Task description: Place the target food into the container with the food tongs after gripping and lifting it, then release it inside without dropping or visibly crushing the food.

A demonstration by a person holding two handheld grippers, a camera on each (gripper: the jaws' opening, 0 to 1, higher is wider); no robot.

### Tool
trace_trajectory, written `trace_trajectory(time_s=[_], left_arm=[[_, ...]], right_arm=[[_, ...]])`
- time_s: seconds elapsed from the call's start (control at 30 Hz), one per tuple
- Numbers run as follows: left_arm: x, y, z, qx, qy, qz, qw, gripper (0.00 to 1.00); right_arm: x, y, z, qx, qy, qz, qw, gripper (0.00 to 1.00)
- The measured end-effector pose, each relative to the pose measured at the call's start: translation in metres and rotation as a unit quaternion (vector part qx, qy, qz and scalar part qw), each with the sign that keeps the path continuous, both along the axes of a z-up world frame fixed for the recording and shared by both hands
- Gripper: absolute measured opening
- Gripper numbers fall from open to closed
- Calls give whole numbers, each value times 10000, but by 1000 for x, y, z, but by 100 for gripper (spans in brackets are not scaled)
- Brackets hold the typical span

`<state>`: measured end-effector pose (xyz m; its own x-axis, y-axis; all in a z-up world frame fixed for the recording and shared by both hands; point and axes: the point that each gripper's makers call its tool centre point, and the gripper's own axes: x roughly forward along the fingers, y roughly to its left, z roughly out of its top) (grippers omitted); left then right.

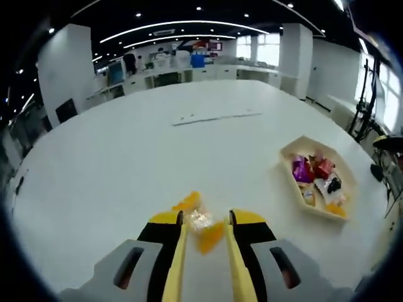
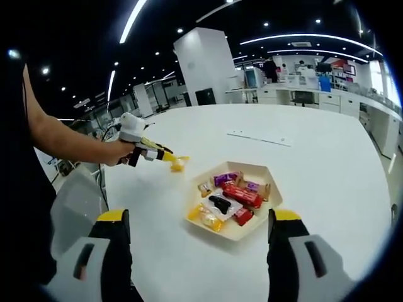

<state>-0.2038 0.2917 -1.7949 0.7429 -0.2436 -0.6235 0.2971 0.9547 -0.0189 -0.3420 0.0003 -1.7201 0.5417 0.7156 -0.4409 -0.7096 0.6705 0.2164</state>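
Left tool [image 1: 204, 221] clamped on yellow-wrapped candy [image 1: 203, 226] — arm outstretched over white table [image 1: 126, 170], right tool [image 2: 198, 229] wide open above tray [image 2: 264, 201].

My left tongs [image 1: 203, 221] have their yellow-tipped jaws drawn close together, pinching a small orange-wrapped candy [image 1: 200, 221] between them. In the right gripper view my left hand [image 2: 119, 153] wraps around the grip of those tongs, forearm bare and reaching out from the left side, the jaws pointing right and a little downward above the worktop [image 2: 327, 170]. My right tongs [image 2: 200, 225] stand with their jaws spread wide apart, gripping nothing.
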Motion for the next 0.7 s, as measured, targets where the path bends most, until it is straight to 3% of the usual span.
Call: trace_trajectory(time_s=[0.33, 0.53, 0.7], left_arm=[[8, -8, -13, 26, 94, 168, 9998, 26], [5, -21, -13, 179, 38, -403, 9990, 25], [9, -12, -10, 290, 8, -333, 9990, 26]], right_arm=[[-1, -3, -1, 2, 4, -13, 10000, 90], [0, -7, 1, 20, -4, -62, 10000, 91], [1, -8, 0, 8, 2, -82, 10000, 92]])
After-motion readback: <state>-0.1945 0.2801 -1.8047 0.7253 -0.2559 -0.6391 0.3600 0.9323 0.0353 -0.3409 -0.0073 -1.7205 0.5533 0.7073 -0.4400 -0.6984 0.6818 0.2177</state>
